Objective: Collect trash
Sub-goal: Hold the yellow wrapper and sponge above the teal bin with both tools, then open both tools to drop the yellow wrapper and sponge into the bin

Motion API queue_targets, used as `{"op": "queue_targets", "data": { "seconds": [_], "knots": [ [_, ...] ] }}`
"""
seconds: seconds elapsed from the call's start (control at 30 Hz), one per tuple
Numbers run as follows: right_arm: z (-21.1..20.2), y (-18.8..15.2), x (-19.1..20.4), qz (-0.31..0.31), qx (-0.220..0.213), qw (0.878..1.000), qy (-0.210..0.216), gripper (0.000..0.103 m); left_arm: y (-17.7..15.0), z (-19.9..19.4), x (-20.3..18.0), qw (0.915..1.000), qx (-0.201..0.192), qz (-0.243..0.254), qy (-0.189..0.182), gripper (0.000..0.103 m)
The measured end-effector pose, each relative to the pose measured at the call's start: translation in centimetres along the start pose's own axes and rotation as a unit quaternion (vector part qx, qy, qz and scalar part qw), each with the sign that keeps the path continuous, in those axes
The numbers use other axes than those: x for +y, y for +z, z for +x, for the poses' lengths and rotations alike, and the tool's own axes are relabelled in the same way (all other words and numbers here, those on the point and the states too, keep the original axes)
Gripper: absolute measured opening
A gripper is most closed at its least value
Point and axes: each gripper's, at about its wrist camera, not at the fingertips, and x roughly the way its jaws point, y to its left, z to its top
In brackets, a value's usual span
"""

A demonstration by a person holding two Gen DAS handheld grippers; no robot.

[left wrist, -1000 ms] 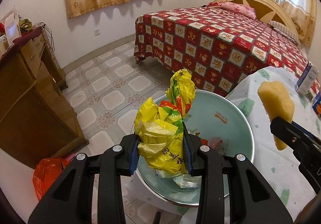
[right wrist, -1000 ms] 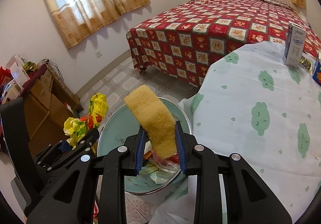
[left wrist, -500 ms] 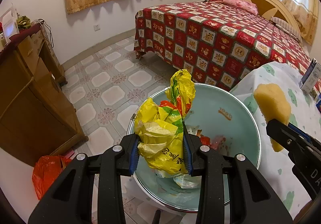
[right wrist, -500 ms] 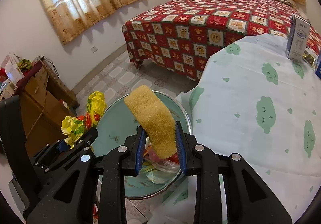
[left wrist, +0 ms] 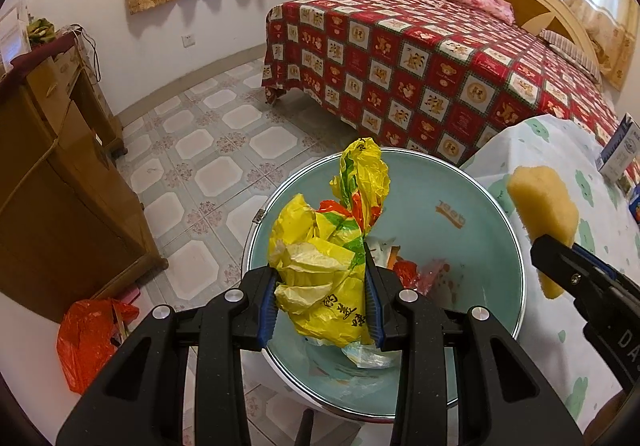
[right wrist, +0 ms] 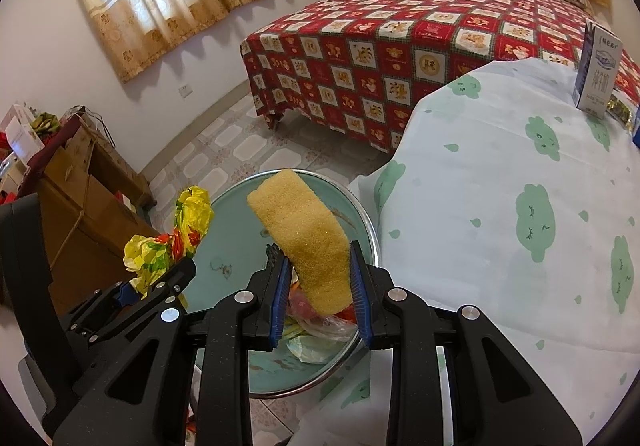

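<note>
Over the bin (left wrist: 460, 182), left tongs (left wrist: 320, 298) clamp a crumpled yellow bag (left wrist: 320, 266); right tongs (right wrist: 320, 286) grip a sponge (right wrist: 304, 230). Bin holds wrappers, counter (right wrist: 520, 286) at its 3 o'clock.

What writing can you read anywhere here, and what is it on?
"DA": white letters on the right gripper, cut off by the picture's edge.
Yellow bag: black Chinese characters, too crumpled to read.
Carton: Chinese print and a logo, too small to read.
Bin: an orange mark inside, unreadable.
</note>
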Motion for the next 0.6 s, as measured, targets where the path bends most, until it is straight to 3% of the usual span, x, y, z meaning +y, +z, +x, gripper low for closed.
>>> {"op": "queue_targets", "data": {
  "seconds": [0.6],
  "knots": [
    [3.3,0.5,0.8,-0.008,0.035,0.999,0.004,0.030,-0.3,2.1,0.4,0.9995,0.030,-0.007,0.005,0.035]
  ]
}}
